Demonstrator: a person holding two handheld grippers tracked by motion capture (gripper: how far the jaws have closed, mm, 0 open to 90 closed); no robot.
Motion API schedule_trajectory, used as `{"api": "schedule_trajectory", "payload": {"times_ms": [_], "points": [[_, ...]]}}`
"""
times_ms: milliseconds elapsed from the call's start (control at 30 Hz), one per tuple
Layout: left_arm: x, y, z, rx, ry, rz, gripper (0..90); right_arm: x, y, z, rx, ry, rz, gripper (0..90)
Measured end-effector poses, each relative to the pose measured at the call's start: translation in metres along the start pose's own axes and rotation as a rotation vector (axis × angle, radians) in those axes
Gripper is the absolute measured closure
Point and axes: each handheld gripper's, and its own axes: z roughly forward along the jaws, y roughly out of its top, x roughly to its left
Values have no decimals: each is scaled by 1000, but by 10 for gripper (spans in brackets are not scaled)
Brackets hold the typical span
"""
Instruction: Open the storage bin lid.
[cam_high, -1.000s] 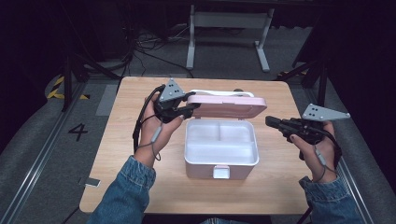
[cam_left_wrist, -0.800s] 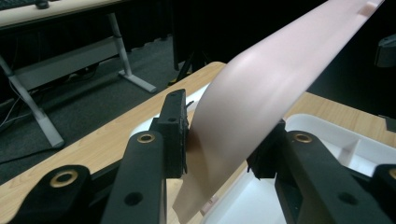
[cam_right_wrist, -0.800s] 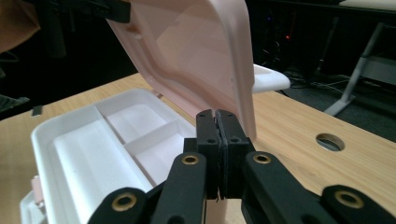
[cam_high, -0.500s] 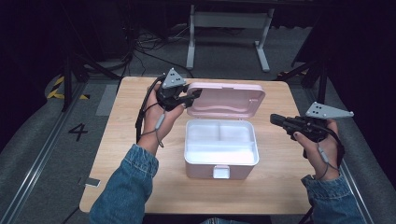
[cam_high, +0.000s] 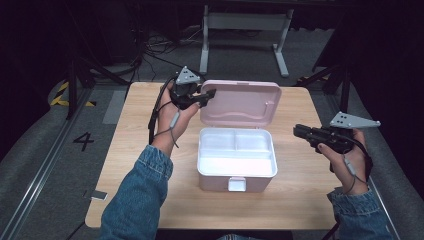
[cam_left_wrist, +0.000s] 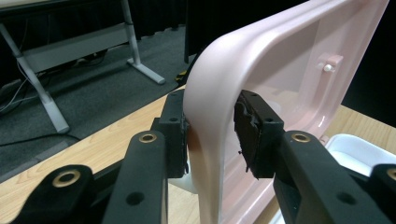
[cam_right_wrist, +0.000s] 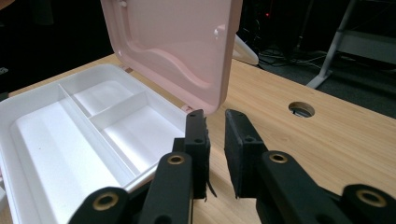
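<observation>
The left gripper (cam_high: 207, 94) pinches the left edge of the pink lid (cam_high: 240, 102), which stands up behind the white box (cam_high: 236, 155) mid-table. The right gripper (cam_high: 298, 131) waits by the box's right side, jaws a little apart, holding nothing

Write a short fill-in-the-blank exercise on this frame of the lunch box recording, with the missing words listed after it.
1. The left tool grips the edge of the pink ____.
2. The white box on the wooden table is divided into ____ compartments.
3. The compartments of the box are ____.
4. The right tool, off the box's side, has ____ between its pads.

Missing words: lid; three; empty; nothing
</observation>
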Motion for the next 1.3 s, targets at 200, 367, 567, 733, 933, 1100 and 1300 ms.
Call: {"api": "schedule_trajectory", "payload": {"times_ms": [200, 367, 567, 733, 933, 1100, 1300], "points": [[7, 1, 8, 10, 0, -16, 653, -1, -5, -6, 8, -13, 8, 764], [14, 2, 15, 27, -4, -25, 651, -1, -10, -9, 21, -23, 18, 757], [24, 2, 25, 50, -9, -56, 646, 2, -13, -15, 17, -27, 25, 757], [31, 1, 32, 65, 5, -59, 651, 3, -16, -20, 18, -36, 34, 757], [41, -2, 41, 77, 23, -72, 668, 4, -20, -24, 25, -47, 42, 758], [46, -6, 49, 94, 26, -86, 665, 5, -23, -25, 32, -52, 45, 758], [53, -13, 60, 118, 24, -120, 652, 5, -25, -26, 35, -50, 49, 757]]}}
